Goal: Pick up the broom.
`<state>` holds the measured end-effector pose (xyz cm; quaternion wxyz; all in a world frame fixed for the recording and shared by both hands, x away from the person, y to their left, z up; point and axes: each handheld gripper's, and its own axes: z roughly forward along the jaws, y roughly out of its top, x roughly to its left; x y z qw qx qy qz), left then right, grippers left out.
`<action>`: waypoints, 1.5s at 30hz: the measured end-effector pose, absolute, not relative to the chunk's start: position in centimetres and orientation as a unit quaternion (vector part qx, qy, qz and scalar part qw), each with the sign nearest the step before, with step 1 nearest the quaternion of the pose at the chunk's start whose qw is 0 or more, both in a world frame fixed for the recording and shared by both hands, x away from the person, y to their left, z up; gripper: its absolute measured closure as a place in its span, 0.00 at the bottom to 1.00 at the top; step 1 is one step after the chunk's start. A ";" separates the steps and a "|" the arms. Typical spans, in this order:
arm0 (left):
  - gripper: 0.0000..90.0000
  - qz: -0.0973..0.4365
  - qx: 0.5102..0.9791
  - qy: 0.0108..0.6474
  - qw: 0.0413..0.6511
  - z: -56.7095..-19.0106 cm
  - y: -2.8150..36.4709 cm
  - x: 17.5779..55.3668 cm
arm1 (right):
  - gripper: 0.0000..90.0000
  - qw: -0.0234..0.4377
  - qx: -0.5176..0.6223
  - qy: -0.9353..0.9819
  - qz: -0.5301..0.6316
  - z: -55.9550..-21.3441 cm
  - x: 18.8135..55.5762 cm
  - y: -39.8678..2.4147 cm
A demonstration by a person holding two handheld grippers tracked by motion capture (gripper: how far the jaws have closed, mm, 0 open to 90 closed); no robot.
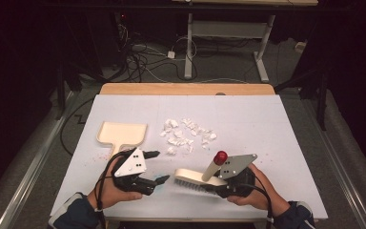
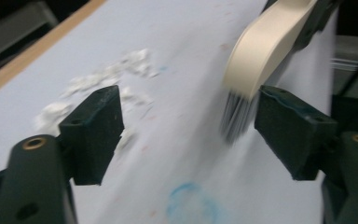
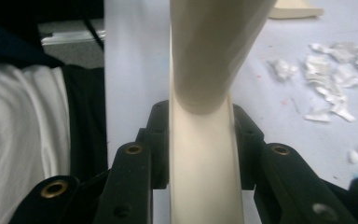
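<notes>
Two grippers work near the front edge of the table. Right gripper, toward the front right corner, clamped on the cream brush by its handle; bristles down on the table, red-capped handle end tilted up. Left gripper, front left of centre, jaws apart with nothing between them, brush head just beside its tips. Cream dustpan lies flat toward the left edge, apart from both. White paper scraps scattered mid-table, right of the dustpan
</notes>
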<state>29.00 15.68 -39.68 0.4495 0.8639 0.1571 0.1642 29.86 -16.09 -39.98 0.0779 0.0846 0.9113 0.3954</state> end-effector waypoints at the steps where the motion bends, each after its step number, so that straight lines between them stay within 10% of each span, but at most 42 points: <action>1: 0.25 0.194 0.858 0.179 0.441 -40.1 17.0 28.6 | 0.75 0.085 0.089 0.910 0.395 -39.9 30.0 -16.1; 15: 0.22 0.248 0.839 0.296 0.384 -45.1 24.5 26.3 | 0.75 0.117 0.175 0.889 0.407 -38.3 32.1 -17.3; 45: 0.21 0.244 0.843 0.308 0.367 -46.2 25.2 26.8 | 0.75 0.264 0.269 0.850 0.367 -37.4 39.1 -19.3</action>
